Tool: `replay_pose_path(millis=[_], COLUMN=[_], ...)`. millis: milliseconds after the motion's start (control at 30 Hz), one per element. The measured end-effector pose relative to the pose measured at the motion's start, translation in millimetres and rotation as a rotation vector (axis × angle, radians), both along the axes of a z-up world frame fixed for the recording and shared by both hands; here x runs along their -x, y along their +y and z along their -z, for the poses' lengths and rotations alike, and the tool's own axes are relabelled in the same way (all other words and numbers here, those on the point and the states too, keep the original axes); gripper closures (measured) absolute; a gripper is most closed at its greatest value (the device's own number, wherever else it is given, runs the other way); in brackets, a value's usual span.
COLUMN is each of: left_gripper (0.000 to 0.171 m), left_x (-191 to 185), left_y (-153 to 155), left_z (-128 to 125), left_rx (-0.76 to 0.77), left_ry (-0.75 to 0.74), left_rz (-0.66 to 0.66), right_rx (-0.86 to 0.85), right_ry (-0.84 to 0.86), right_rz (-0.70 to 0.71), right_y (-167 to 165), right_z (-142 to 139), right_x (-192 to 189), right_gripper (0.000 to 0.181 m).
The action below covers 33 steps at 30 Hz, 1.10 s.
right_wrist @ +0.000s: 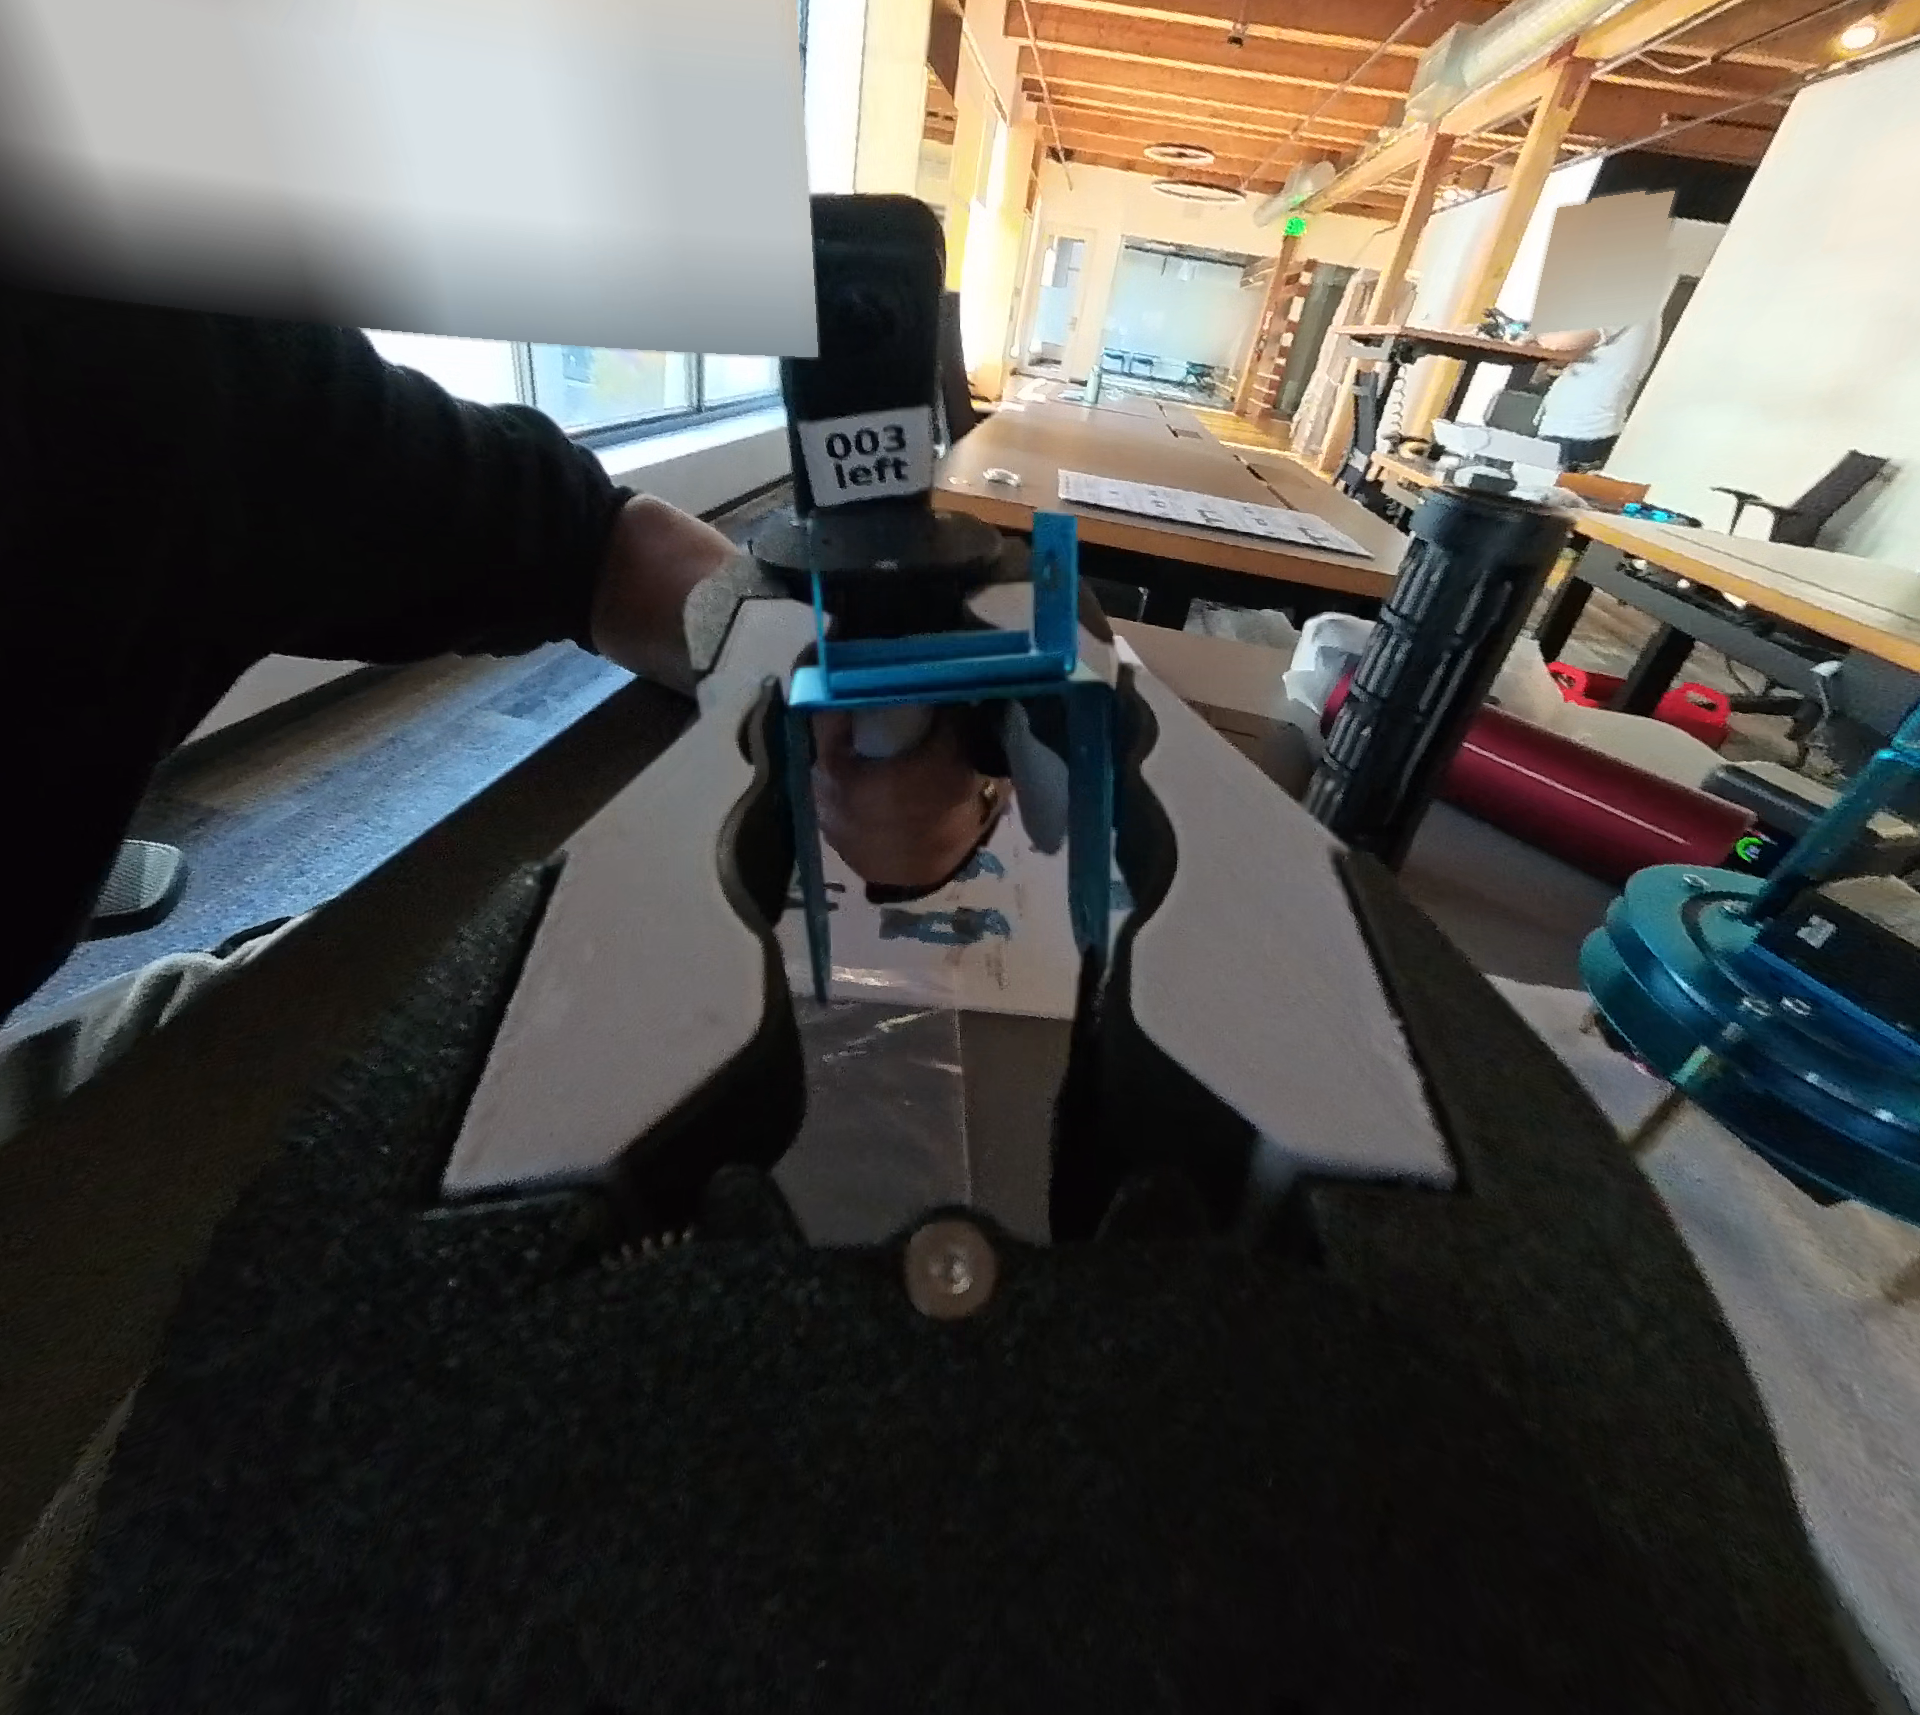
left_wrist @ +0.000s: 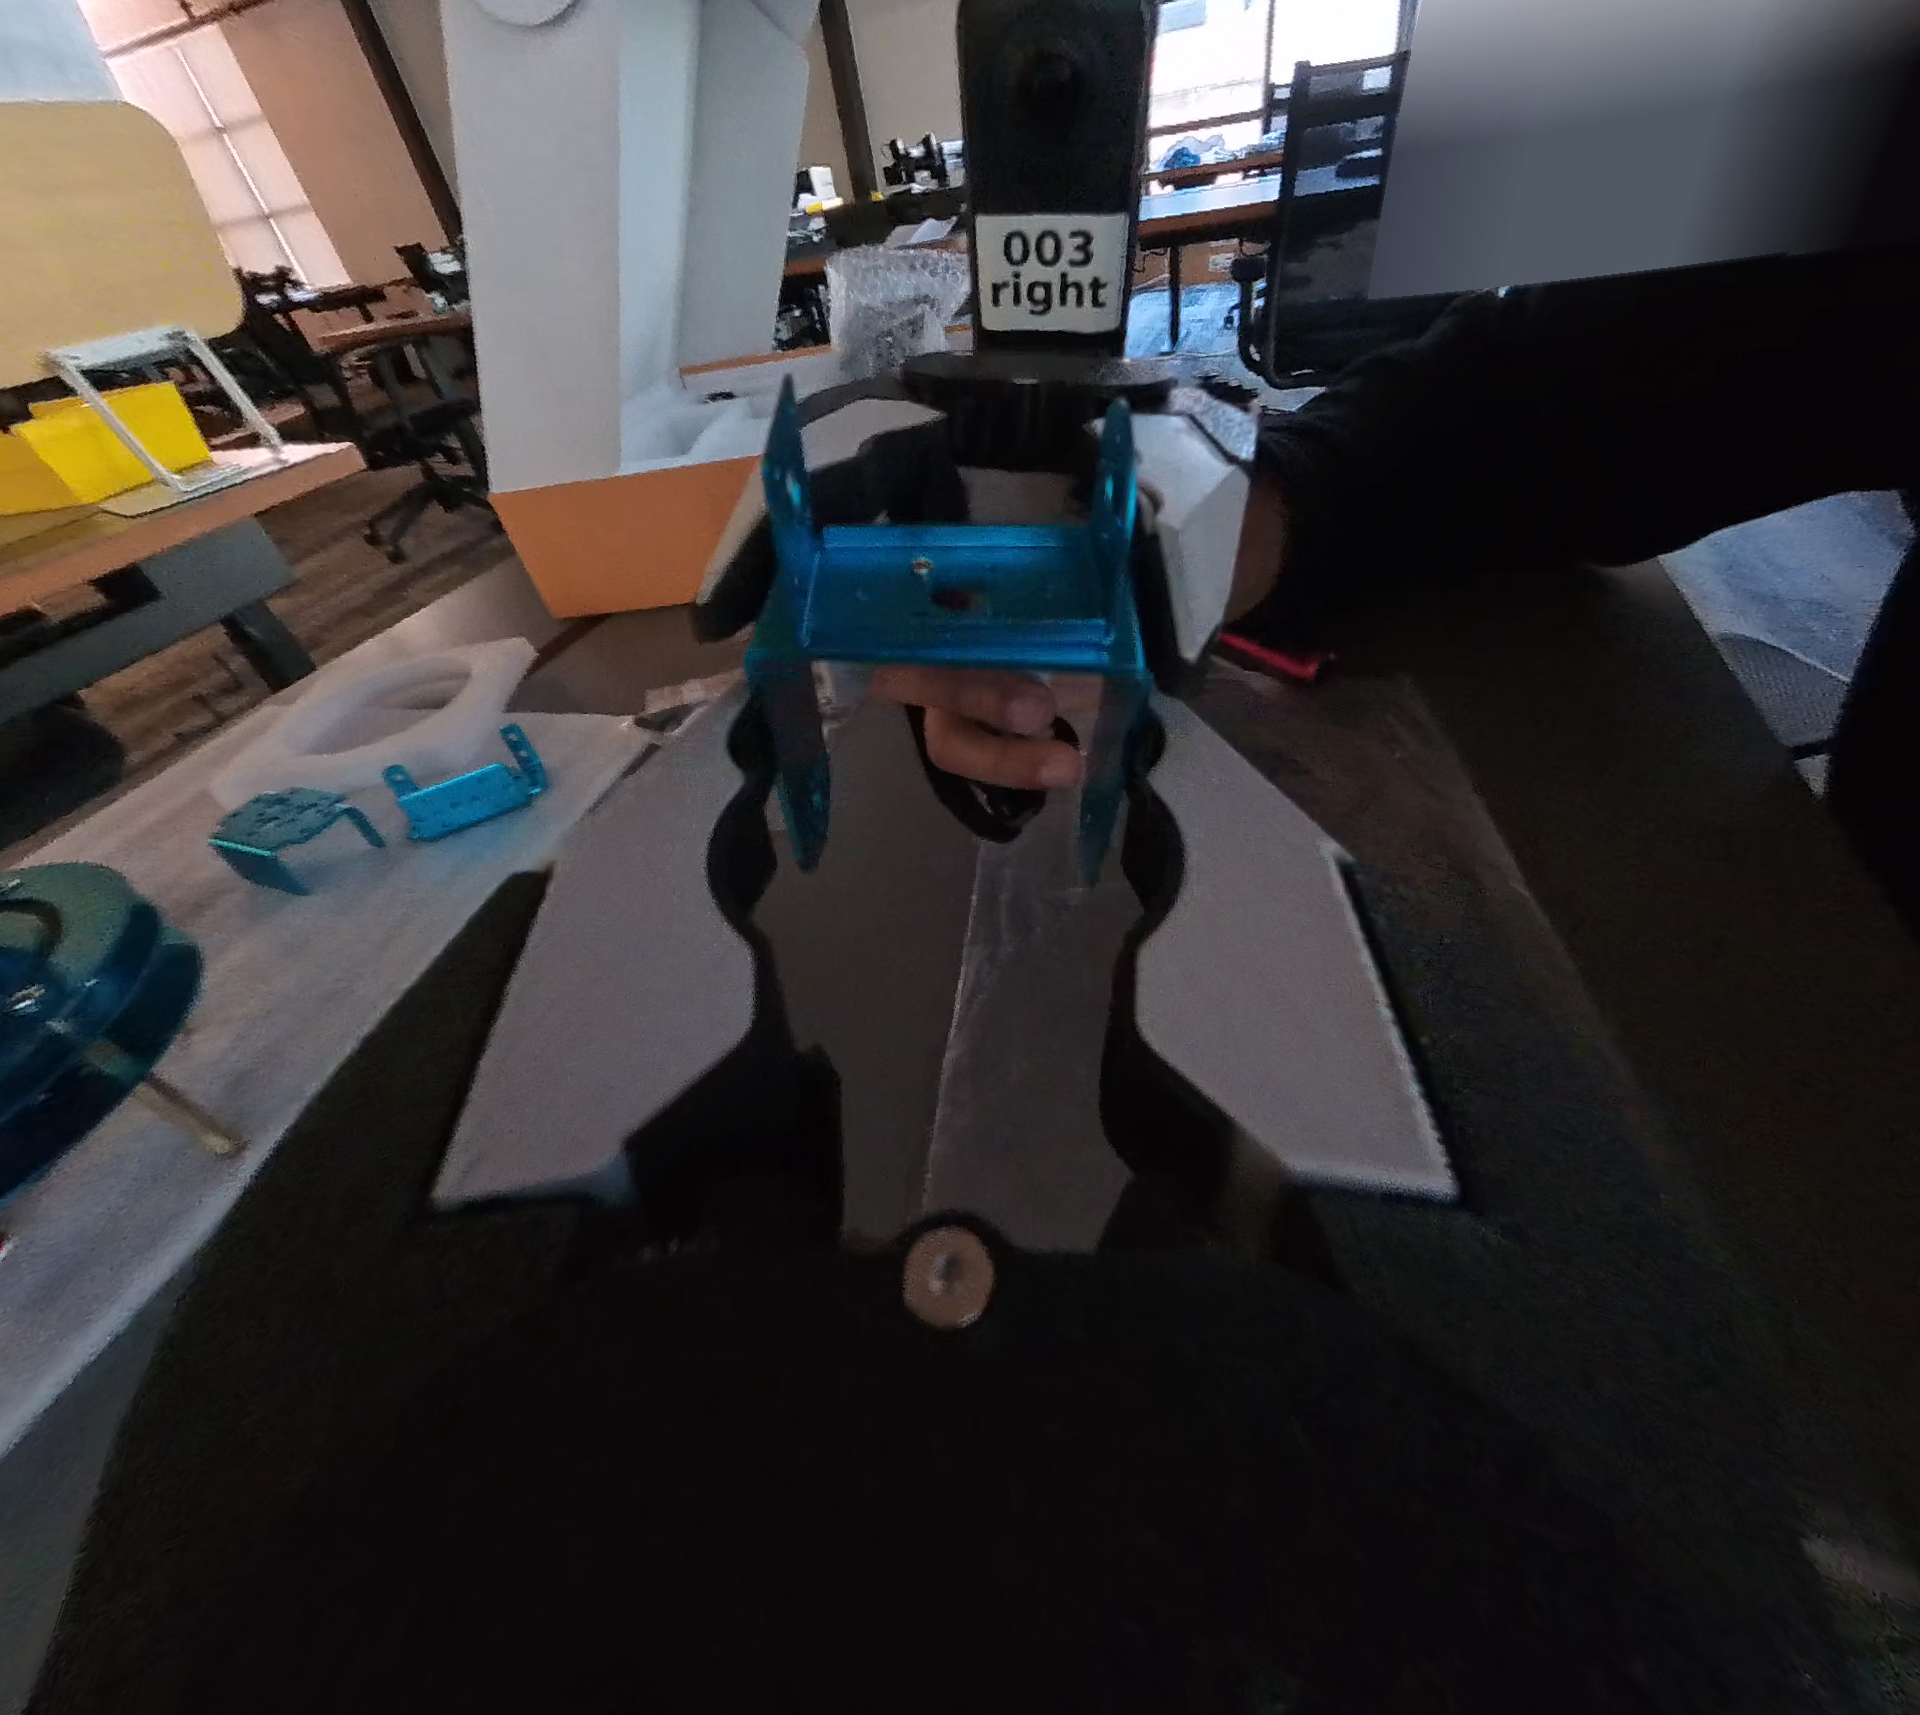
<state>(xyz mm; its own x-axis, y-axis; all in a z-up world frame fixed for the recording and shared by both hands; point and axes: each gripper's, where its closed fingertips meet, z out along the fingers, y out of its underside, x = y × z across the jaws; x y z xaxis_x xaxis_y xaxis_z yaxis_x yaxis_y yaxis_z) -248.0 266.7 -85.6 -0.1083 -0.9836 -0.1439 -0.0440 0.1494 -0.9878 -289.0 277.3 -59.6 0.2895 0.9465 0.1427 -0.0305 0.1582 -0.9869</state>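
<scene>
My two grippers face each other, each shut on a blue metal U bracket. In the left wrist view my left gripper clamps the legs of the near bracket. Its flat base rests against the base of a second bracket, whose legs point away. The right gripper's black camera post stands behind it, held by a hand in a dark sleeve. In the right wrist view my right gripper clamps the legs of its bracket. The other bracket sits base to base beyond it.
Two loose blue brackets lie on a white sheet at left, by white foam. A teal round base stands close by. An open white box and a black ribbed cylinder stand behind. Both grippers' tips are close together, under 4 cm apart. Left tips and right tips are each some 25 cm from the black ribbed cylinder.
</scene>
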Motion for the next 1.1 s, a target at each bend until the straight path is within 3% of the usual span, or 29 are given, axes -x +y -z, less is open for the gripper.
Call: replay_pose_path(millis=[267, 400, 467, 533, 733, 1100], left_gripper=[0.106, 0.106, 0.106, 0.106, 0.106, 0.106], left_x=[2, 5, 7, 7, 6, 6], left_y=[7, 21, 30, 31, 33, 32], left_z=[10, 10, 8, 9, 13, 13], left_rx=[-0.004, -0.073, -0.122, -0.144, -0.145, -0.129], left_ry=[0.045, 0.041, 0.035, 0.035, 0.033, 0.035], left_rz=[-0.003, -0.057, -0.106, -0.114, -0.118, -0.107], right_rx=[0.007, 0.009, 0.038, 0.062, 0.041, 0.064], right_ry=[-0.112, -0.16, -0.194, -0.207, -0.314, -0.285], right_rz=[0.049, 0.094, 0.065, 0.059, 0.078, 0.054], right_y=[4, 5, -5, -16, -28, -30], right_z=[12, 3, -2, -6, 12, 12], right_x=[-4, -18, -26, -25, -13, -10], right_gripper=[0.12, 0.114, 0.119, 0.112, 0.11, 0.109])
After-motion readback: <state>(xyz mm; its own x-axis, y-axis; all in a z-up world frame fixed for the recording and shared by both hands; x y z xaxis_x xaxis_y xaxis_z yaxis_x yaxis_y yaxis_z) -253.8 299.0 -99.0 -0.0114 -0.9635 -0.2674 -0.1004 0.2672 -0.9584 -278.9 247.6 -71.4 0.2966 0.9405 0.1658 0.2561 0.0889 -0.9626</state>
